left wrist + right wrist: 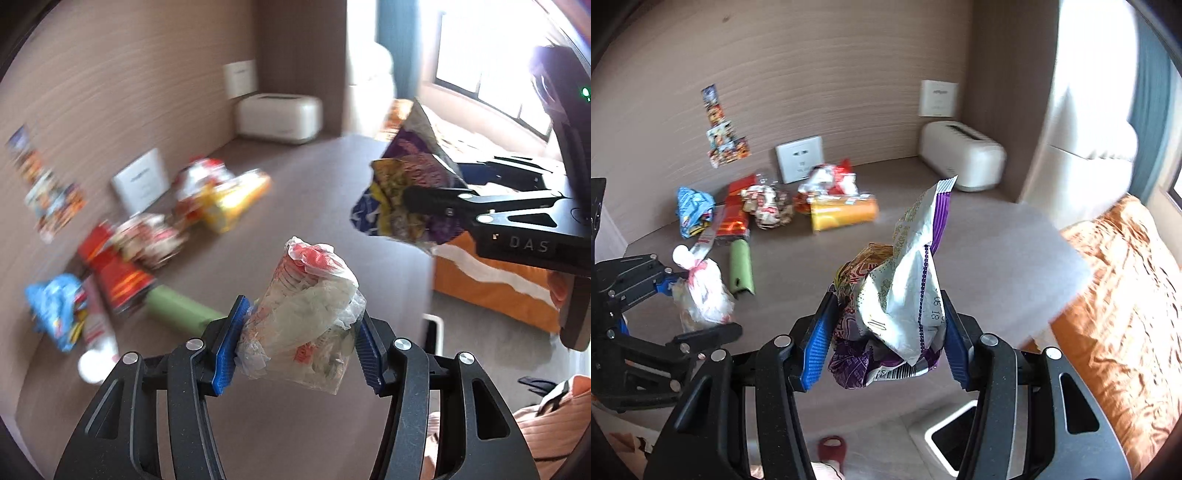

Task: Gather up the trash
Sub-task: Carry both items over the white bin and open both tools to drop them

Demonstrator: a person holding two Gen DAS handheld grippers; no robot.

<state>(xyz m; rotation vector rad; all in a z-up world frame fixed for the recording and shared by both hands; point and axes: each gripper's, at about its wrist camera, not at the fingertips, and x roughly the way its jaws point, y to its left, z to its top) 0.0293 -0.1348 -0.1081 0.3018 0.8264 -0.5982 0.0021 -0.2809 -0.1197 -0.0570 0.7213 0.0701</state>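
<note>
My left gripper (295,350) is shut on a crumpled clear plastic wrapper (306,314) with red print, held above the grey desk (295,192). It also shows in the right wrist view (701,291). My right gripper (886,343) is shut on a crumpled purple and white snack bag (901,306), held above the desk's front edge. In the left wrist view the purple bag (410,192) hangs at the right in the right gripper (417,199). More trash lies by the wall: a blue wrapper (692,208), a red packet (737,212), a yellow packet (844,214), a green tube (740,266).
A white toaster-like box (962,155) stands in the desk's back corner. A wall socket (799,158) and stickers (722,133) are on the wall. A white bin (955,435) stands on the floor below the desk edge. An orange bed (1119,295) is at the right.
</note>
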